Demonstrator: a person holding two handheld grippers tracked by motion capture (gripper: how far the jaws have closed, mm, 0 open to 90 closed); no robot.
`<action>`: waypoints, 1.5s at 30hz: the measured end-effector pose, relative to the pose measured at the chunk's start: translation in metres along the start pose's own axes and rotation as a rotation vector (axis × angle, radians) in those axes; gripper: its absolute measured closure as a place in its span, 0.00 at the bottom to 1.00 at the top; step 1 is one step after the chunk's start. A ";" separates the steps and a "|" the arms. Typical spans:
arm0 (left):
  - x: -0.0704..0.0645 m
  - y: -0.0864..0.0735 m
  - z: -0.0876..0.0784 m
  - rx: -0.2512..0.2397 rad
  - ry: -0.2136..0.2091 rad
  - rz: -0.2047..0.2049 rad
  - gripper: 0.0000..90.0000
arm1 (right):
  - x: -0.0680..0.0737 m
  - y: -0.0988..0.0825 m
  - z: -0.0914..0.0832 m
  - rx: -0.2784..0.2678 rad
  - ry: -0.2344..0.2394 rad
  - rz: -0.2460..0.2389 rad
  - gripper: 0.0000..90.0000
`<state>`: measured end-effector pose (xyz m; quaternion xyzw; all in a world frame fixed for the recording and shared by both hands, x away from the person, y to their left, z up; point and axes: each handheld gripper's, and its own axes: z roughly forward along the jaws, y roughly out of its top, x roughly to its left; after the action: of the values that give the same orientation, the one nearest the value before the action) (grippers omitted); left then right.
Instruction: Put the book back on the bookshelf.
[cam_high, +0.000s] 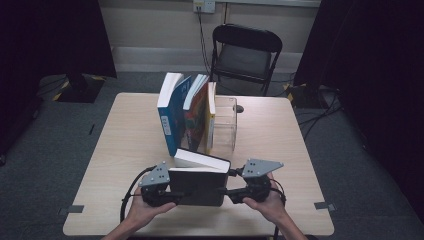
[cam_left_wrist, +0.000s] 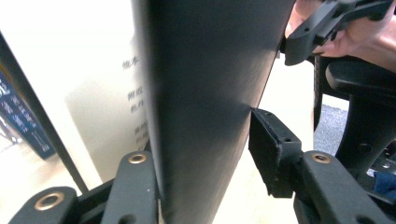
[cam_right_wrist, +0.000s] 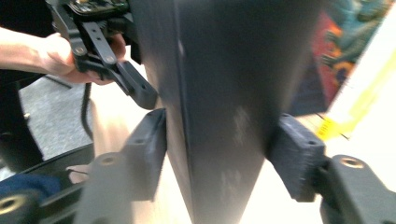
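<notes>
I'm holding a black book at the near middle of the table, one claw on each side. The left claw has the book's left edge between its jaws. In the left gripper view one pad stands clear of the cover w/ a visible gap, so that claw isn't clamped, just apart around the book. The right claw takes the right edge; in the right gripper view both pads sit against the covers, so I read it as clamped on the book, tho that picture is blurred.

Risk, as I judge it: w/ the left side loose, the book hangs mostly on one claw. It could pivot, sag or slip out & slap down on the table, or swing into the row just beyond it.

Container: a clear plastic box stands past the book, right of centre. Three upright books lean against its left wall, outside it. Can't tell if anything's inside; looks bare.
</notes>
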<state>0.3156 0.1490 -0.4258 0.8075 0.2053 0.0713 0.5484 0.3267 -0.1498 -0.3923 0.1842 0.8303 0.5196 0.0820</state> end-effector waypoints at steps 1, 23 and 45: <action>-0.001 0.000 -0.002 0.011 0.013 0.012 0.62 | 0.000 0.002 0.002 0.000 0.006 -0.001 0.45; 0.021 -0.017 -0.021 0.038 0.063 -0.051 0.49 | 0.007 0.029 0.021 0.013 0.018 -0.057 0.47; 0.034 -0.025 -0.014 0.114 0.162 -0.127 0.38 | -0.013 0.016 -0.026 0.038 -0.084 -0.001 0.57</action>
<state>0.3358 0.1828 -0.4469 0.8143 0.3034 0.0894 0.4867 0.3333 -0.1703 -0.3670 0.2071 0.8358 0.4956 0.1135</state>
